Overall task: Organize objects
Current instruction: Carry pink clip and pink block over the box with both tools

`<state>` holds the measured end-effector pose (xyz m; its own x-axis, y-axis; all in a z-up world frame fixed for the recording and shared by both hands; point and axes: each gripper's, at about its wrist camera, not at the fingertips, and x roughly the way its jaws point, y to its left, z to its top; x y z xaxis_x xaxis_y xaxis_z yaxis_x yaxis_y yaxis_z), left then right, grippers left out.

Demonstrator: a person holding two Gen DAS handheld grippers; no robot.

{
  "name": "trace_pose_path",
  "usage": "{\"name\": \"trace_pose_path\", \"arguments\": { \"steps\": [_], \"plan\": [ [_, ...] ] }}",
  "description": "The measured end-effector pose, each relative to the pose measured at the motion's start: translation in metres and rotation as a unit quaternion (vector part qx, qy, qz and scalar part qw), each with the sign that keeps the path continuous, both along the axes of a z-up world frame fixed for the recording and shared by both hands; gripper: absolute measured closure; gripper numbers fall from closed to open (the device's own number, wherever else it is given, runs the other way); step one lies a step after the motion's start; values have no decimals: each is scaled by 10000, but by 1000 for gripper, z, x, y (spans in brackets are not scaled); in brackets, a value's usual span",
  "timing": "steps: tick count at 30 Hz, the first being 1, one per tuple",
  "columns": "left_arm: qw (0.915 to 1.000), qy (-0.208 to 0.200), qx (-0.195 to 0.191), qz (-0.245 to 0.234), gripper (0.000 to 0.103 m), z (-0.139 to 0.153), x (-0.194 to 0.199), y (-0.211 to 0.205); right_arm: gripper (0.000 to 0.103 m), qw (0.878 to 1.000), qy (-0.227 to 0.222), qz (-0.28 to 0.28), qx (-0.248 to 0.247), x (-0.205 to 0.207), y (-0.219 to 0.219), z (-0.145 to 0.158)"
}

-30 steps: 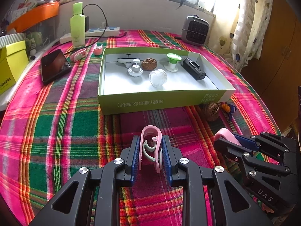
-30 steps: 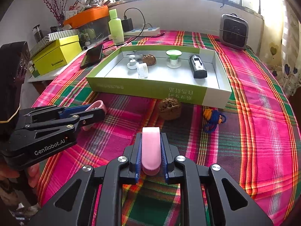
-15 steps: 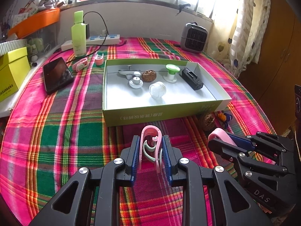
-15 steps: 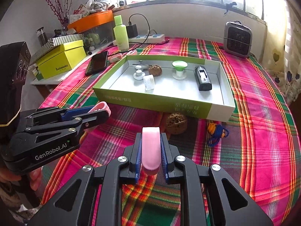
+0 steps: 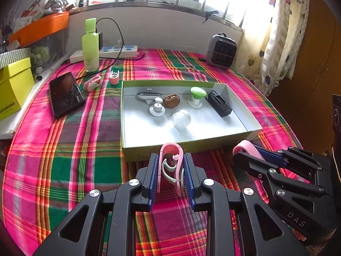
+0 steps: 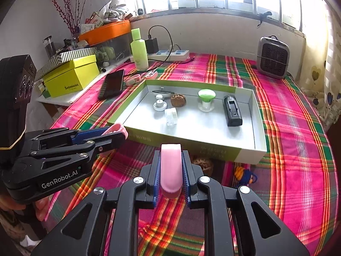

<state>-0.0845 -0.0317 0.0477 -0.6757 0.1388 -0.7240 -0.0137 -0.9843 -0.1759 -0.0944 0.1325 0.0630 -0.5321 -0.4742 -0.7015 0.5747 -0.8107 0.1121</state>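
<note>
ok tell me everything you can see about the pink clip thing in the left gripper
The pink clip is a narrow loop of smooth, glossy plastic, rounded and closed at the top, with two long sides running down. Inside sits a pale grey-green curved piece and a small pink hook or peg. It stands upright between the blue ribbed pads of the left gripper, which is shut on its two sides. It is held clear of the plaid cloth, just in front of the green-walled box. Nothing else touches it.

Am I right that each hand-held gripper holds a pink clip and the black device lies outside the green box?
Not quite. The black device lies inside the green box, as the right wrist view shows. Left hand-held gripper and right hand-held gripper do each hold a pink clip.
</note>
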Motion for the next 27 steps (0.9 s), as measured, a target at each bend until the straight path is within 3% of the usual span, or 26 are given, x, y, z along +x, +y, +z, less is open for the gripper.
{"name": "trace_pose_path", "arguments": {
  "steps": [27],
  "plan": [
    [9999, -5, 54, 158, 81, 4, -48, -16, 84, 9999, -95, -109, 84, -58, -21, 1]
  ]
}}
